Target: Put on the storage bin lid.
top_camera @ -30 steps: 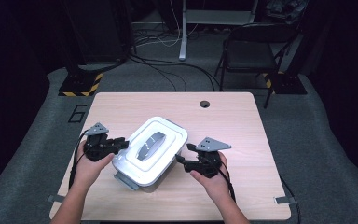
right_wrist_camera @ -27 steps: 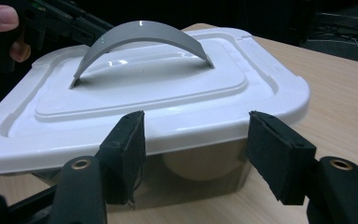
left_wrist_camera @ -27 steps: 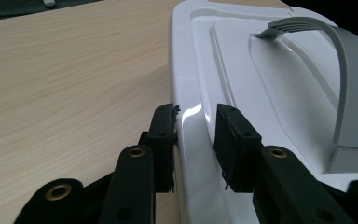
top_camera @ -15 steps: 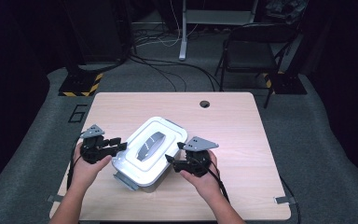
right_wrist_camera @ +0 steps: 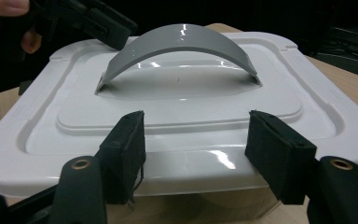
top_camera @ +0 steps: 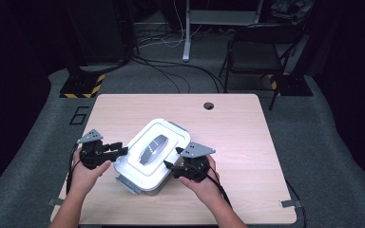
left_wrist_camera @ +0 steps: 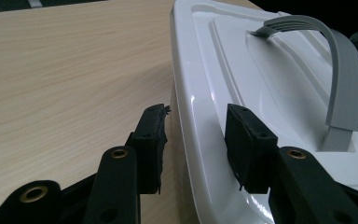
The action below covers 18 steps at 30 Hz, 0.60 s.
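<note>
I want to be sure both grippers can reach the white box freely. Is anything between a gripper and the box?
Nothing visible is in the way. The left gripper is open with the rim of the white box between its jaws. The right gripper is open right at the opposite rim.

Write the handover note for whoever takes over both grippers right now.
Left gripper: open, fingers astride the lid's left rim, one over the lid, one outside it; not clamped.
Right gripper: open, at the lid's near right edge, fingers in front of the rim; not clamped.
White container: lies askew on the table, lid on, grey handle raised in an arch.
Done: both grippers brought to opposite sides.
Left: probably close on the rims, then lift the lid or the container.
</note>
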### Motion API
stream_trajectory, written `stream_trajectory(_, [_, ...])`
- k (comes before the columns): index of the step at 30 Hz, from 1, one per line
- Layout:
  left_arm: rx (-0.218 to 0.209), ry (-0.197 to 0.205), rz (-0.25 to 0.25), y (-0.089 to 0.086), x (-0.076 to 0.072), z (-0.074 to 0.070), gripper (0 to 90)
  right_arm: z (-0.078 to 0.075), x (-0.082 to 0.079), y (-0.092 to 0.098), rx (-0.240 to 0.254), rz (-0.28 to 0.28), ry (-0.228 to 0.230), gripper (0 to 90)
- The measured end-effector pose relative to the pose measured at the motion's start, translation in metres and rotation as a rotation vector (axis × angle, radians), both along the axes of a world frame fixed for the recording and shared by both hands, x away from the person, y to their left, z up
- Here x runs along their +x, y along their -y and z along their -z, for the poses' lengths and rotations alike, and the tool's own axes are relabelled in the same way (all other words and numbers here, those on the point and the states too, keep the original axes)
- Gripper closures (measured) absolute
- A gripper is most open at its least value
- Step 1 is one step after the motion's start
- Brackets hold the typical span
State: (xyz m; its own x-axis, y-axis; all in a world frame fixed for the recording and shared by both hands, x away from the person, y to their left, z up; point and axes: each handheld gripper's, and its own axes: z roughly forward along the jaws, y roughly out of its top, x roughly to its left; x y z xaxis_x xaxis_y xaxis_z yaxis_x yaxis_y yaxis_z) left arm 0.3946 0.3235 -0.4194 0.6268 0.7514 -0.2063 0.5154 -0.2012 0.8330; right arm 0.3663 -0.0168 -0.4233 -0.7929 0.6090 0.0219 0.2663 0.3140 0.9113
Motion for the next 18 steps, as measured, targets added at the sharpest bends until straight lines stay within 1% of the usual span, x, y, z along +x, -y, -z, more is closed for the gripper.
stream_trajectory(1, [-0.005,-0.010,0.000,-0.0006,0.0002,0.0000,58.1,0.0007,0.0002,0.0008,0.009,0.002,-0.004,37.2])
stream_trajectory(4, [-0.016,-0.014,0.006,-0.0022,0.0015,0.0010,57.8,0.0017,0.0015,0.0018,0.025,-0.001,-0.003,37.6])
stream_trajectory(5, [-0.016,-0.014,0.006,-0.0022,0.0015,0.0010,57.7,0.0016,0.0016,0.0018,0.026,0.000,-0.005,37.5])
stream_trajectory(6, [-0.012,0.000,0.011,-0.0018,0.0015,0.0015,57.7,0.0016,0.0018,0.0020,0.026,-0.002,-0.005,37.5])
stream_trajectory(9, [-0.009,0.002,0.010,-0.0017,0.0010,0.0014,57.7,0.0018,0.0021,0.0028,0.040,-0.004,-0.019,37.5])
stream_trajectory(10, [-0.010,0.002,0.011,-0.0018,0.0010,0.0015,57.7,0.0021,0.0031,0.0033,0.045,-0.009,-0.018,37.5])
stream_trajectory(12, [-0.016,-0.005,0.009,-0.0027,0.0010,0.0019,57.7,0.0026,0.0038,0.0040,0.057,-0.009,-0.022,37.5])
stream_trajectory(13, [-0.019,-0.002,0.008,-0.0026,0.0008,0.0022,57.7,0.0025,0.0036,0.0040,0.060,-0.007,-0.027,37.5])
stream_trajectory(16, [-0.019,-0.001,0.006,-0.0023,0.0000,0.0020,57.7,0.0025,0.0036,0.0040,0.054,-0.010,-0.022,37.5])
stream_trajectory(18, [-0.021,-0.009,0.012,-0.0038,-0.0007,0.0016,57.7,0.0027,0.0029,0.0041,0.055,-0.011,-0.021,37.4])
